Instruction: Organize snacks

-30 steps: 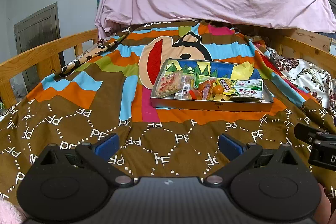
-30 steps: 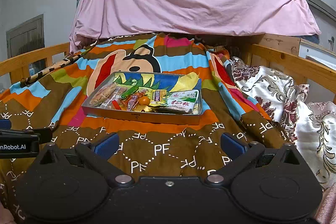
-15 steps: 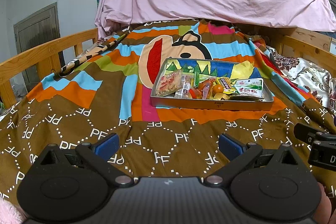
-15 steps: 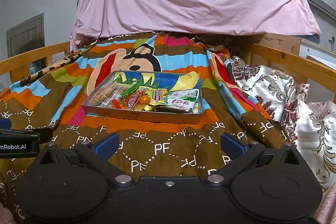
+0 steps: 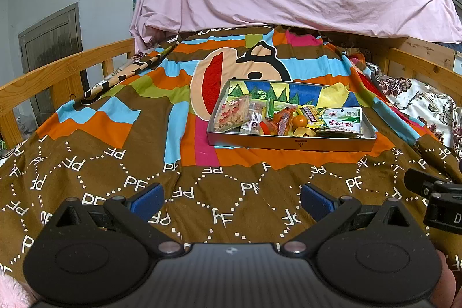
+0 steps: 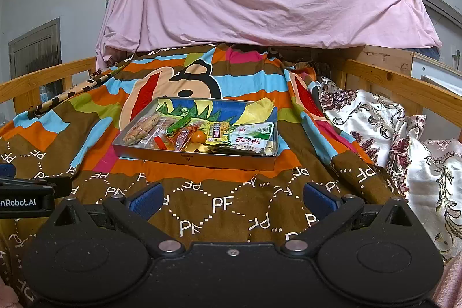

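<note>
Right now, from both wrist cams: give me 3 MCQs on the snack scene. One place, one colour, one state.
1. Where do the snacks lie?
A. in the metal tray
B. on the wooden rail
C. on the pink sheet

2. What colour are the gripper finger pads?
A. red
B. blue
C. white

3. How do both grippers stand?
A. shut on a packet
B. open and empty
C. inside the tray

A: packets sit within the metal tray walls.
B: pads show blue.
B: left gripper and right gripper have spread fingers, short of the tray.

Open blanket [image 5: 231,192] before tray [image 5: 291,145] (snacks [image 5: 277,120] crowd inside).
</note>
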The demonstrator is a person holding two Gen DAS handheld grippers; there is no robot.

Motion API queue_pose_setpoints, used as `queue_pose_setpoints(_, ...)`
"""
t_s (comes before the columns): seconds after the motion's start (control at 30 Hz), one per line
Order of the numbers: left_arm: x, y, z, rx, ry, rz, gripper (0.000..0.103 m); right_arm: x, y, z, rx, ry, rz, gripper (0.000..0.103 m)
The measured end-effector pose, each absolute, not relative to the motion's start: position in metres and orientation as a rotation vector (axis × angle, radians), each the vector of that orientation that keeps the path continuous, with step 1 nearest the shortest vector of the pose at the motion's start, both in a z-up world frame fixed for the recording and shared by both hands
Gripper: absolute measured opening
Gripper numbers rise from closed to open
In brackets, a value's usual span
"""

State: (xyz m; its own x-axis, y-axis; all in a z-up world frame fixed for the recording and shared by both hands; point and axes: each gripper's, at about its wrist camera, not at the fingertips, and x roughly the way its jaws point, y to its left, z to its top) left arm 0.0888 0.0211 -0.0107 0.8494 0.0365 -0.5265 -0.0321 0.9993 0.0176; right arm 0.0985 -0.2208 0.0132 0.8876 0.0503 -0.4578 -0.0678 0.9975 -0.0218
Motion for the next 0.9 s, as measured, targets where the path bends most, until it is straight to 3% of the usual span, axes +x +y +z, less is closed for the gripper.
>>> queue_pose_setpoints(0.9,0.0854,0.0176,-0.0079,0.034,0.561,0.036,0.103,0.0985,-0.2208,0.0133,-0.038,0.475,0.062,0.102)
